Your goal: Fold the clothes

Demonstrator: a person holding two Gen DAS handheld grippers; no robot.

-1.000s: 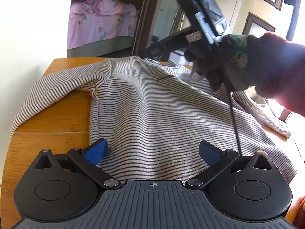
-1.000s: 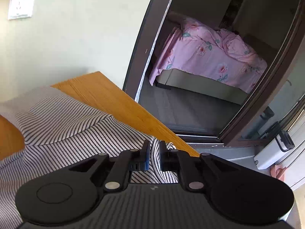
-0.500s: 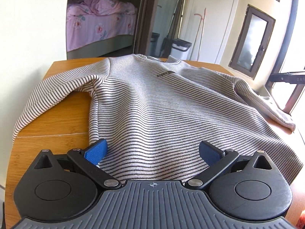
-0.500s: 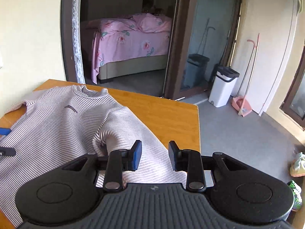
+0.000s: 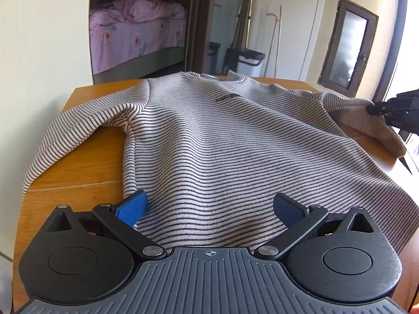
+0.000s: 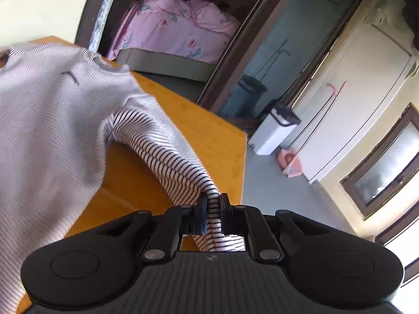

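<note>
Lying across most of the orange-brown wooden desk [image 5: 86, 162] is one long-sleeved sweater with thin dark and white stripes [image 5: 222, 144], filling the middle of the left wrist frame, its collar pointing toward the top. Beyond the desk, an open dark-framed doorway is showing one bed under a pink flowered cover [image 5: 136, 34] at upper left; one white bin with a dark lid [image 6: 272, 133] is standing on the grey floor at centre right of the right wrist frame, beside one pink dustpan [image 6: 289, 162]. Two grippers are showing. The left gripper [image 5: 209, 206] is hovering at the sweater's hem at lower centre, jaws spread wide. The right gripper [image 6: 213, 216] is pinching the sweater's sleeve [image 6: 167, 157] at lower centre, jaws closed on it.
</note>
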